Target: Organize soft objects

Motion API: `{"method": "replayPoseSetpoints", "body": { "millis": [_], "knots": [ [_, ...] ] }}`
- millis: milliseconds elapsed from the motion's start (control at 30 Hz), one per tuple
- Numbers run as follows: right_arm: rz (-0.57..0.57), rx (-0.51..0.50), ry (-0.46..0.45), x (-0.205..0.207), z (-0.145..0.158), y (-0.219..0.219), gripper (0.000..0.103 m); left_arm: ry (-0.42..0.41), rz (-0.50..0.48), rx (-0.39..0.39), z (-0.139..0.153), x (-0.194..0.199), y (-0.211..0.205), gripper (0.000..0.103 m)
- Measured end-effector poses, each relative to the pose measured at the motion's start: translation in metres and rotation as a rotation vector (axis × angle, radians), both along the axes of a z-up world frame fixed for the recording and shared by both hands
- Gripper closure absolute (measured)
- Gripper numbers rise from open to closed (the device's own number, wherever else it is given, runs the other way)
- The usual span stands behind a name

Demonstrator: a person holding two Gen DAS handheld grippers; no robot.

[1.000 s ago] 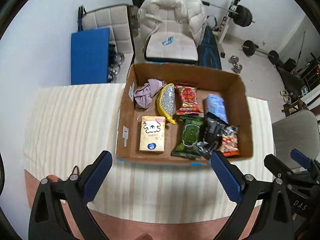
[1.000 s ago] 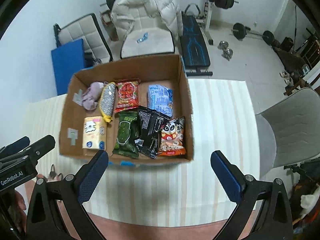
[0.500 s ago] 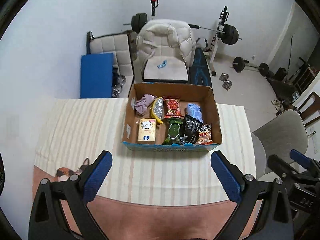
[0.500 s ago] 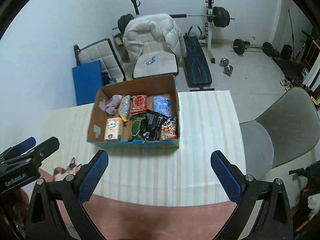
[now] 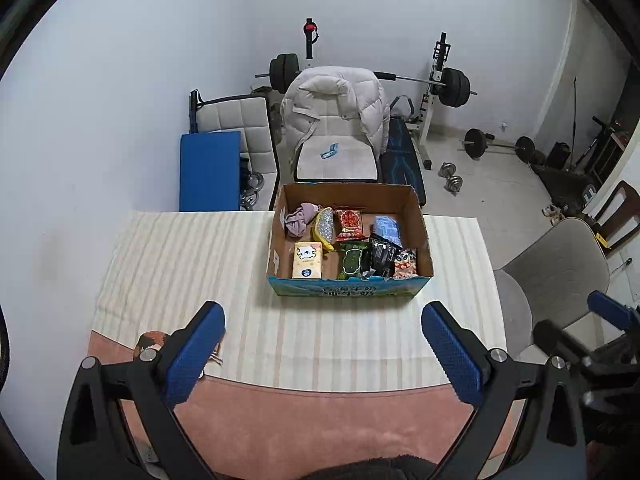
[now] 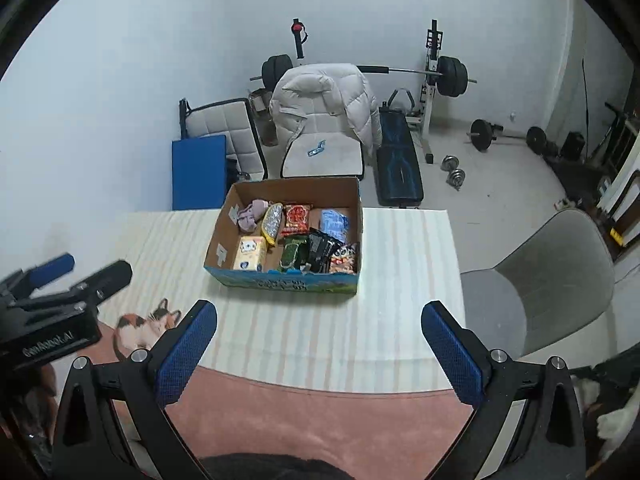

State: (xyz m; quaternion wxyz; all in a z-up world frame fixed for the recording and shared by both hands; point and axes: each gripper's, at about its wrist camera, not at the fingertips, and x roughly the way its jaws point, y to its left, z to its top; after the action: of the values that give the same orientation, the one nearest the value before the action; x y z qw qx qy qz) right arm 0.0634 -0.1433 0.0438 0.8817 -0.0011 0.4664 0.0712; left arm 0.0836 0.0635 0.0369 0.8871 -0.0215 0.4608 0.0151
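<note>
Left wrist view: left gripper and right gripper both gape wide, empty, now pulled far back from the cardboard box at 12 o'clock. Soft items sit packed inside; task appears finished.

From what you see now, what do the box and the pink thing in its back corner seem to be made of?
Box: corrugated cardboard, probably; plain matte brown inside, printed blue outside. Pink thing: looks like soft cloth, crumpled into folds, no shine.
</note>
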Motion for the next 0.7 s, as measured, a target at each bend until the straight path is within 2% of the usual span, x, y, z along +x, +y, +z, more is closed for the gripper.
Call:
{"method": "replayPoseSetpoints", "body": {
  "millis": [267, 500, 700],
  "knots": [
    [-0.005, -0.004, -0.01, -0.011, 0.0, 0.001, 0.0, -0.029, 0.021, -0.014, 0.003, -0.013, 0.005, 0.002],
    [-0.067, -0.027, -0.051, 0.0, 0.003, -0.004, 0.0, -0.038, 0.058, -0.003, -0.007, -0.007, 0.008, 0.0],
    [-0.068, -0.046, -0.054, 0.012, 0.001, -0.002, 0.0, -0.02, 0.072, 0.004, -0.014, -0.002, 0.009, 0.0]
  ]
}}
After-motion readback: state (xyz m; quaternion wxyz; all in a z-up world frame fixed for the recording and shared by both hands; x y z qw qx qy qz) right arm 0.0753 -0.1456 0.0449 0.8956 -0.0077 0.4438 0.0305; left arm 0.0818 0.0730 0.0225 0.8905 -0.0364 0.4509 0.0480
